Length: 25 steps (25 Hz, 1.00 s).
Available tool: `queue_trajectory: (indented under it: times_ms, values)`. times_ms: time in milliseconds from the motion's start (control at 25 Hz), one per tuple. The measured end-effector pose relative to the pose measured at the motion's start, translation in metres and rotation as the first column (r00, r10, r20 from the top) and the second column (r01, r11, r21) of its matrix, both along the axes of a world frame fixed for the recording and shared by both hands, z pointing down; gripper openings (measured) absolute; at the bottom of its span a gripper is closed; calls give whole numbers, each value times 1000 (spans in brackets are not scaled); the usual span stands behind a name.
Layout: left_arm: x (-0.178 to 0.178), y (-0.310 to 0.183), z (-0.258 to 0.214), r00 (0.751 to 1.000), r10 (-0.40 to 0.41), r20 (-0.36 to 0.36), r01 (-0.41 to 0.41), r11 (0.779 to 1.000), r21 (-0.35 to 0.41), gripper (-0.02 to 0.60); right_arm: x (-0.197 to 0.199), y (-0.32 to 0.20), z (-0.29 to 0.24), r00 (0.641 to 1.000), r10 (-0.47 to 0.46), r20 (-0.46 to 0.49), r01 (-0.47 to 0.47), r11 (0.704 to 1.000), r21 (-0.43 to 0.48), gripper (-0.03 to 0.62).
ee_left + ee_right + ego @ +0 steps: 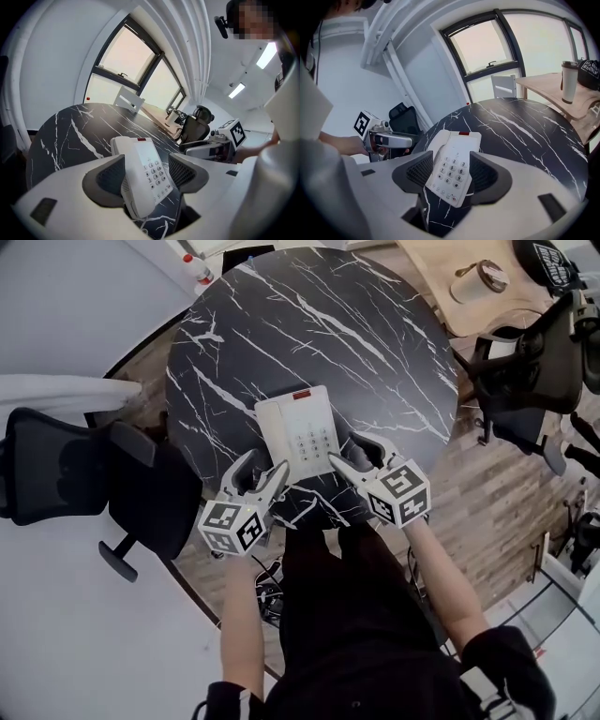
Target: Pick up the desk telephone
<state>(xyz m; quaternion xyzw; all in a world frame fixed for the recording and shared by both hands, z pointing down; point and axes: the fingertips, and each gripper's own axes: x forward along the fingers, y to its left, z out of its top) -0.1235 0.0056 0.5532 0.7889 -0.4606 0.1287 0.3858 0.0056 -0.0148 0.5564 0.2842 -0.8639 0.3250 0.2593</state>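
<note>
Closing in on the phone (pixel 300 434) from two sides, flat on the table (pixel 281 324) just ahead of both tools. Holding the left tongs (pixel 262 474) at its near left corner and the right tongs (pixel 358 457) at its near right corner. Angling each inward toward the other, so as to bracket the body between them.

Looking along the left tongs (pixel 146 174): spread wide, with the phone (pixel 143 176) in the gap and its handset edge close by the left pad (pixel 105 180). Possibly brushing that pad; hard to say through the wide lens.

Looking along the right tongs (pixel 451 173): likewise spread wide, with the keypad end of the phone (pixel 452 171) between the pads and no contact on either side. Nothing clamped yet by either tool.

Probably set at opposite corners to share the load and to keep the handset seated during the lift. Next, by judgement: easing each a little further forward along the sides, then closing evenly before raising. Worth guarding against a one-sided squeeze, likely to skate the smooth casing across the marble away from the other tongs.
</note>
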Motion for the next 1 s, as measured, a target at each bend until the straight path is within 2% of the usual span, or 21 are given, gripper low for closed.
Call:
queue_trajectory:
  times_ms: [320, 600, 1000]
  values:
    - [-6, -2, 26, 997, -34, -76, 30, 998, -61, 322, -4, 0, 28, 1000, 0, 1, 0, 998, -62, 288]
    - [-3, 2, 47, 991, 2, -131, -17, 993, -115, 351, -10, 2, 51, 1000, -19, -2, 19, 994, -108, 314]
    - [3, 0, 70, 980, -4, -199, -32, 984, -176, 380, -11, 0, 76, 1000, -18, -12, 16, 987, -160, 325]
